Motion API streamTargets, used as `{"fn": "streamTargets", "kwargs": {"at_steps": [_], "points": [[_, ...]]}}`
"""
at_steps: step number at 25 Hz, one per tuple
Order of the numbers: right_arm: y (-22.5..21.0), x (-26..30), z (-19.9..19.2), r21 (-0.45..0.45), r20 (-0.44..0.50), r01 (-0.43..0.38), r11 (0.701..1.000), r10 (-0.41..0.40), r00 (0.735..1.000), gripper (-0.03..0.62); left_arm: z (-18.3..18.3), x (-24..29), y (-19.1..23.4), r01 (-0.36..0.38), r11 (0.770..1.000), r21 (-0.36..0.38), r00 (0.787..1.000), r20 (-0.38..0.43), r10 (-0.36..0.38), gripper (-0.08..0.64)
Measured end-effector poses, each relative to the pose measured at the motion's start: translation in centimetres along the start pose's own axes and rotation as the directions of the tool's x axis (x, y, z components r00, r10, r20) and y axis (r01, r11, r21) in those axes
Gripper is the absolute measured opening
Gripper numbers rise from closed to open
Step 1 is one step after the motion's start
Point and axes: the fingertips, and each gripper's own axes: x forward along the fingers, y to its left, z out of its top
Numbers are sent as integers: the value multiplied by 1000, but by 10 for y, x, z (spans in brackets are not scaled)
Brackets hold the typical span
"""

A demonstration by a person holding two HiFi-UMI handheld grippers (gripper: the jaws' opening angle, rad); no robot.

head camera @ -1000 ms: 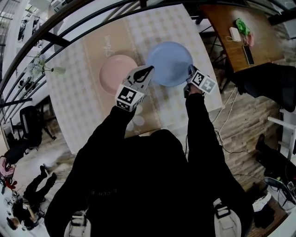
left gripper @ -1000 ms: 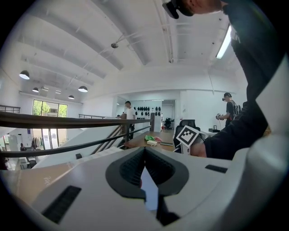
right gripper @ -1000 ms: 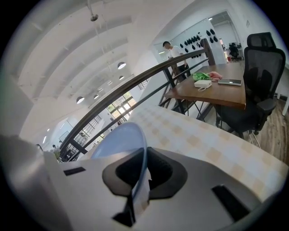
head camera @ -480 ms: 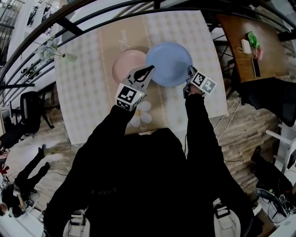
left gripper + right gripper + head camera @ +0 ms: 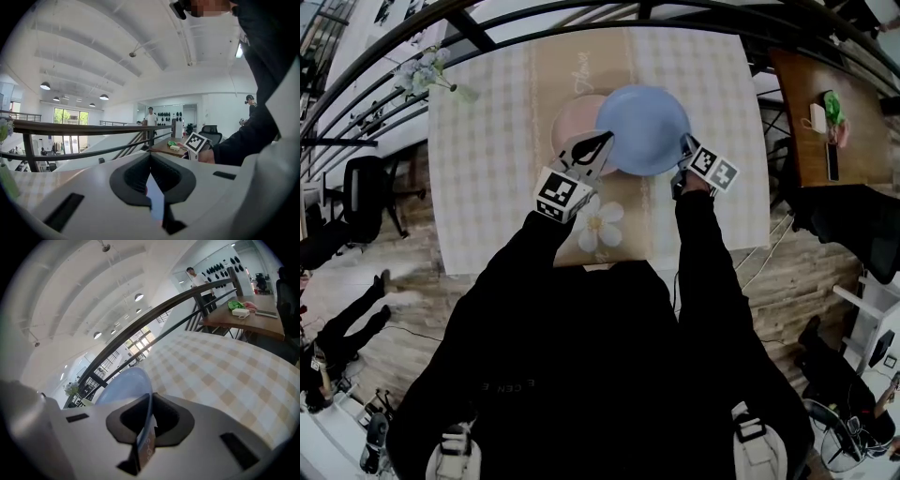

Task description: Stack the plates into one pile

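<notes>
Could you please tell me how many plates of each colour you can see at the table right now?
blue plate: 1
pink plate: 1
Total: 2 plates

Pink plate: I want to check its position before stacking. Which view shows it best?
The head view: the pink plate shows from above, its right side hidden behind the blue plate. Both gripper views show the blue plate's rim between the jaws but no clear pink plate.
</notes>
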Motion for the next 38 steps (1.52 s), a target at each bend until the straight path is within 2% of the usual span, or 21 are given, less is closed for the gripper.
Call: {"fn": "streamTargets", "kwargs": {"at_steps": [21,36,38], "points": [[73,63,-57,-94,-133,-51,994,38,990,25,-24,-64,56,-102,994,-26,994,-31,102,20],[83,90,-81,-178,-183,-36,983,3,983,31,-39,-94,72,-154,987,-48,987,-56,151,20],[86,90,-79,-187,-178,-56,981,22,984,54,-41,-96,72,-158,986,-50,986,-59,155,20]]}}
